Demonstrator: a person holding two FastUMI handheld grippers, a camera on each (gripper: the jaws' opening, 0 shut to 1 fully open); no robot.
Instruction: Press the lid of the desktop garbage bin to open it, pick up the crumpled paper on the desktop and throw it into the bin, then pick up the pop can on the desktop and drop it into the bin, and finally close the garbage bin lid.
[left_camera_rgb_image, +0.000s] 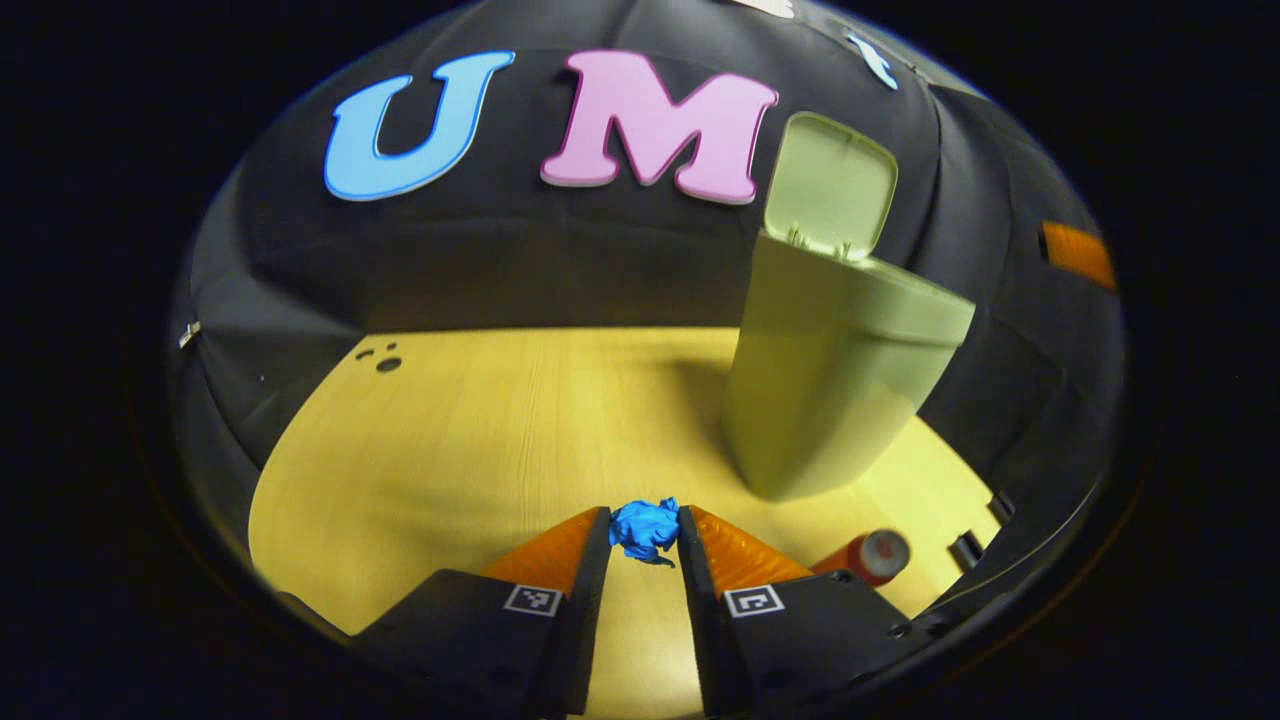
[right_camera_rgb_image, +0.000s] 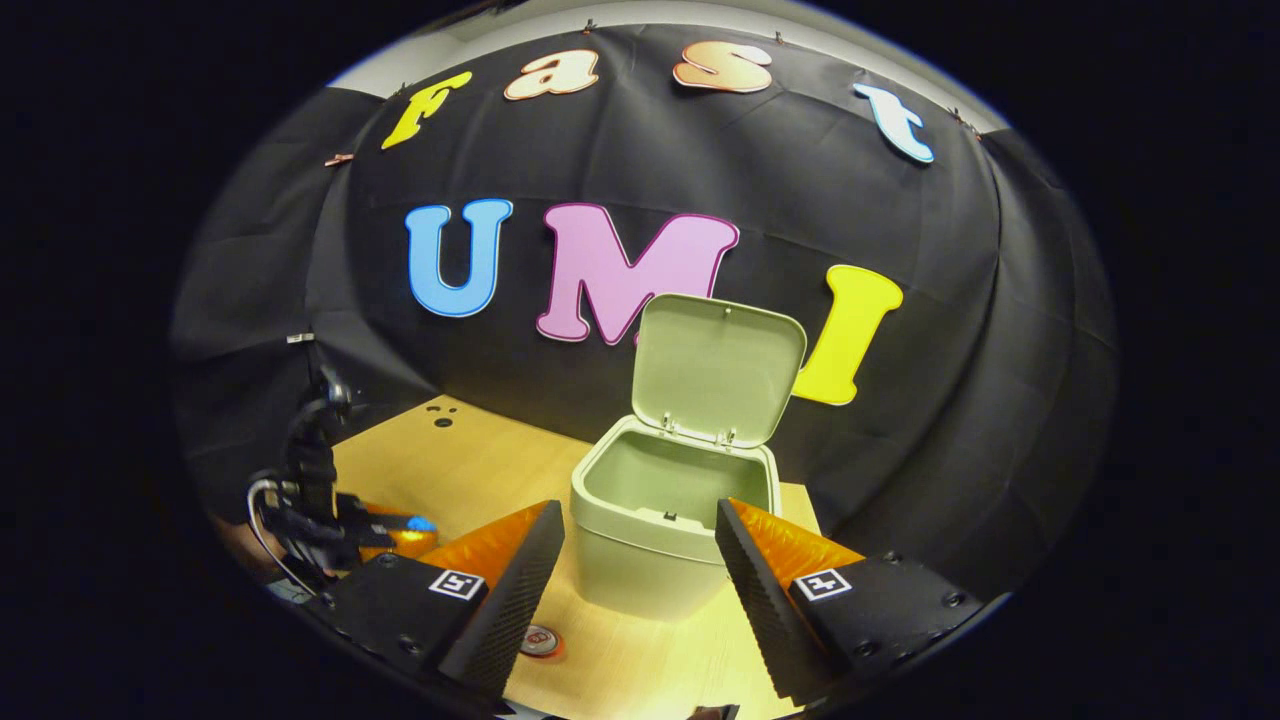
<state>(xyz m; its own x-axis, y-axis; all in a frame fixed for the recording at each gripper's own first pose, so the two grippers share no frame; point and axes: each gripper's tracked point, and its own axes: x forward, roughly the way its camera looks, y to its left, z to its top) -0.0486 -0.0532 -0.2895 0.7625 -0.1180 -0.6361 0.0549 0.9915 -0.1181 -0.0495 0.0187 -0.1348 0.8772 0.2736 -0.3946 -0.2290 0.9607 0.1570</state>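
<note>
A blue crumpled paper (left_camera_rgb_image: 645, 530) is pinched between the fingertips of my left gripper (left_camera_rgb_image: 645, 515), low over the wooden desktop (left_camera_rgb_image: 450, 450). The pale green bin (left_camera_rgb_image: 830, 390) stands ahead to the right, its lid (left_camera_rgb_image: 830, 185) standing upright and open. A red pop can (left_camera_rgb_image: 872, 556) lies on its side near the bin's foot. In the right gripper view my right gripper (right_camera_rgb_image: 640, 565) is open, above and in front of the bin (right_camera_rgb_image: 650, 560), whose open lid (right_camera_rgb_image: 720, 370) shows the hollow inside. The can (right_camera_rgb_image: 541, 640) lies below its left finger. The left gripper (right_camera_rgb_image: 385, 535) with the paper (right_camera_rgb_image: 421, 523) is at the far left.
Black cloth walls close the desk at the back and both sides. Small dark holes (left_camera_rgb_image: 385, 362) mark the desktop's far left corner. Dark clips (left_camera_rgb_image: 965, 550) sit on the desk's right edge. Bare wood stretches left of the bin.
</note>
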